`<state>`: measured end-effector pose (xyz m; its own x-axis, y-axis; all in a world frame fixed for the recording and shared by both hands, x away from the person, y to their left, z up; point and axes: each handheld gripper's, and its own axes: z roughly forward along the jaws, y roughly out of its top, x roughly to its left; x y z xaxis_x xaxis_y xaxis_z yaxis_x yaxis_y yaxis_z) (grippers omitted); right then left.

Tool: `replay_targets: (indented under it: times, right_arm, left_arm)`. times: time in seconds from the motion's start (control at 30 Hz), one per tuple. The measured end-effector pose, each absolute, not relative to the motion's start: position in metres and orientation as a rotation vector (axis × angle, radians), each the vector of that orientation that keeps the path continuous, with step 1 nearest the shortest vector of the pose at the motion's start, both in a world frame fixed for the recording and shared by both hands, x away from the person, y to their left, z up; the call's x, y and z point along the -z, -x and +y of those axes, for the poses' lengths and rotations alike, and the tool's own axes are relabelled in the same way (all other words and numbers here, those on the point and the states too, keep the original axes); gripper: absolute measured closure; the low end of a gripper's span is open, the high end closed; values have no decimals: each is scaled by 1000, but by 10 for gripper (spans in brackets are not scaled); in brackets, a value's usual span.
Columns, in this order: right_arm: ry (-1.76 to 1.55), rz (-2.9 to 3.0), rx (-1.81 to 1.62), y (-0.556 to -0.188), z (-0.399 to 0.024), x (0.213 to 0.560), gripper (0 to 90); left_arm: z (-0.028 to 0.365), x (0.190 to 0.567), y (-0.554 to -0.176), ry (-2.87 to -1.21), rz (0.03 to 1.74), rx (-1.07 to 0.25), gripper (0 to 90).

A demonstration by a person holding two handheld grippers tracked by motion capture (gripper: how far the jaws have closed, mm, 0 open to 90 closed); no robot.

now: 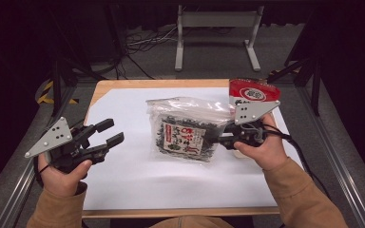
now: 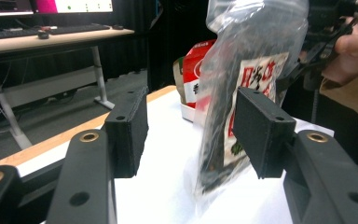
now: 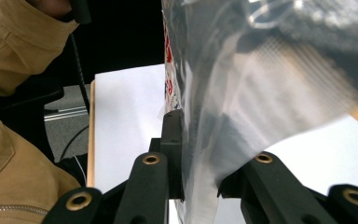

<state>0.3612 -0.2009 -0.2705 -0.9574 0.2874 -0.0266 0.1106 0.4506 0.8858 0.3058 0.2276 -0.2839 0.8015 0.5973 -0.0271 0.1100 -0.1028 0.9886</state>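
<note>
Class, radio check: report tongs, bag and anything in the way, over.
Left tongs open, empty. Right tongs shut on clear bag, lifted off table. Red box behind bag, not blocking.

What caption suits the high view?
Right hand-held gripper lifts a clear bag of seaweed; left hand-held gripper open beside it.

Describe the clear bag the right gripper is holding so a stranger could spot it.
On the white sheet covering the wooden table, look right of centre. The clear plastic bag, clamped in the right gripper, holds a dark seaweed packet with red lettering, unlike the red-and-white carton behind it.
</note>
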Motion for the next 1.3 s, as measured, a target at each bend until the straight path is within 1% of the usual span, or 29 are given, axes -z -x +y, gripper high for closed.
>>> replay_targets:
  times: [0.53, 1.3]
  right_arm:
    - [-433, 2492, -1477, -366, -242, 245, 762]
    - [-557, 2422, -1397, -380, -294, 216, 760]
  left_arm:
    - [231, 292, -314, -1666, 599, -424, 403]
    - [234, 301, -324, -1682, 625, -409, 376]
